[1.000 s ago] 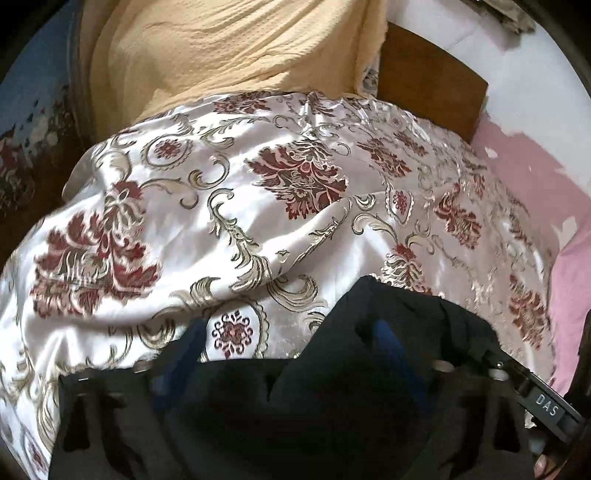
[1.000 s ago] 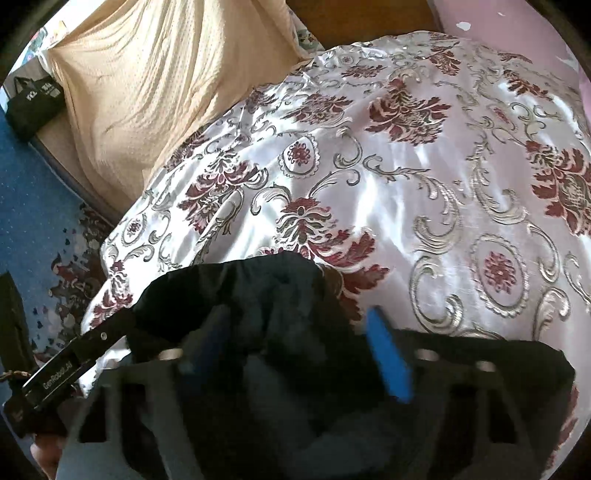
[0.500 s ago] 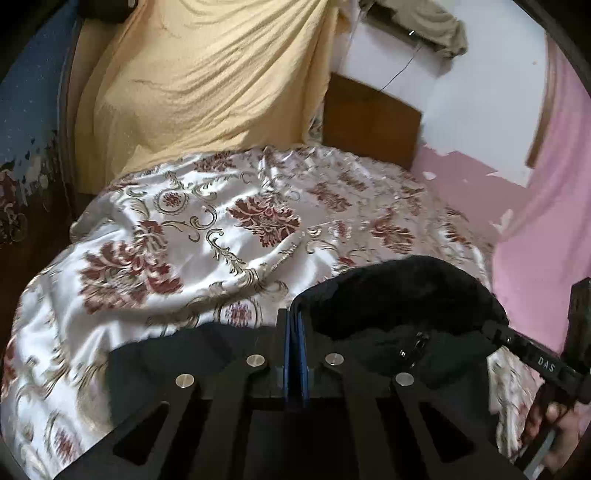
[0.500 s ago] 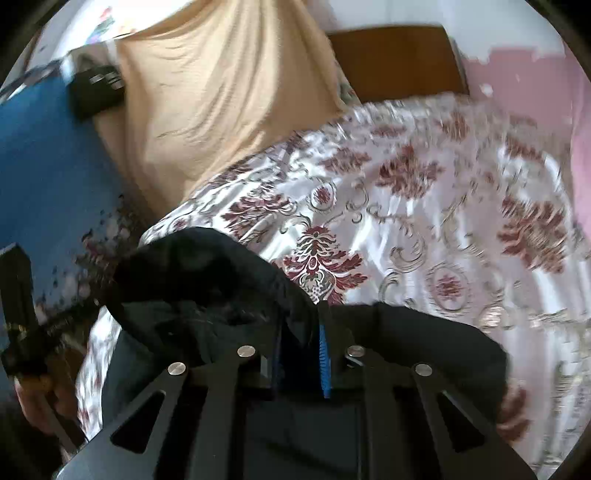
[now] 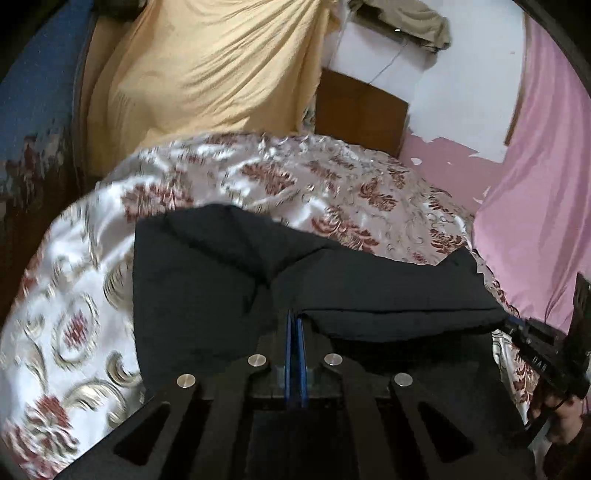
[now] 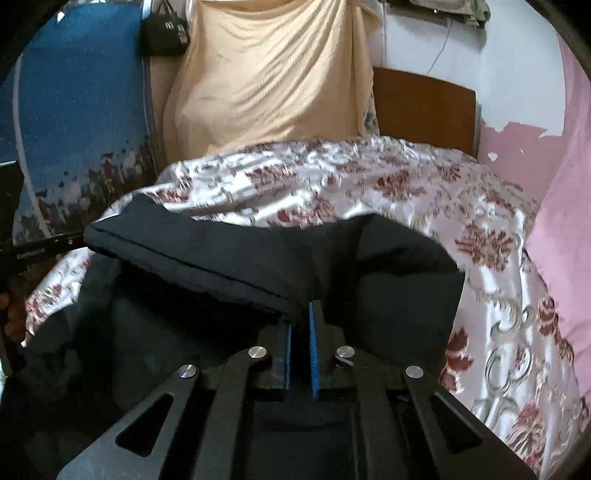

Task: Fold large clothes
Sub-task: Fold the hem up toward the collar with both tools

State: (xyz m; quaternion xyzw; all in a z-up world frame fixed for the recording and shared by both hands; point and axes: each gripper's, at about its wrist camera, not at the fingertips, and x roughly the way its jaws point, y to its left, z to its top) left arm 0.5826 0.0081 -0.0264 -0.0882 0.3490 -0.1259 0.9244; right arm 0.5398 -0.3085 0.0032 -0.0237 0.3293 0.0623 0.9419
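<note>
A large black garment [image 5: 229, 280] lies spread over a bed with a shiny floral bedspread [image 5: 85, 295]. My left gripper [image 5: 294, 321] is shut on the black garment, its blue pads pressed together on a fold of the cloth. In the right wrist view the same black garment [image 6: 207, 258] stretches leftward as a folded band, and my right gripper [image 6: 303, 314] is shut on its edge. The right gripper's body shows at the right edge of the left wrist view, and the cloth hangs taut between the two grips.
A yellow cloth [image 6: 273, 74] drapes over something behind the bed, beside a wooden headboard [image 6: 424, 107]. A pink curtain [image 5: 535, 184] hangs on the right. A blue patterned carpet [image 6: 74, 110] lies to the left, with a black bag [image 6: 162, 33] above it.
Both grippers went from open over the garment to shut on it. Both then pulled back and up, lifting the black cloth and stretching it between them across the bedspread.
</note>
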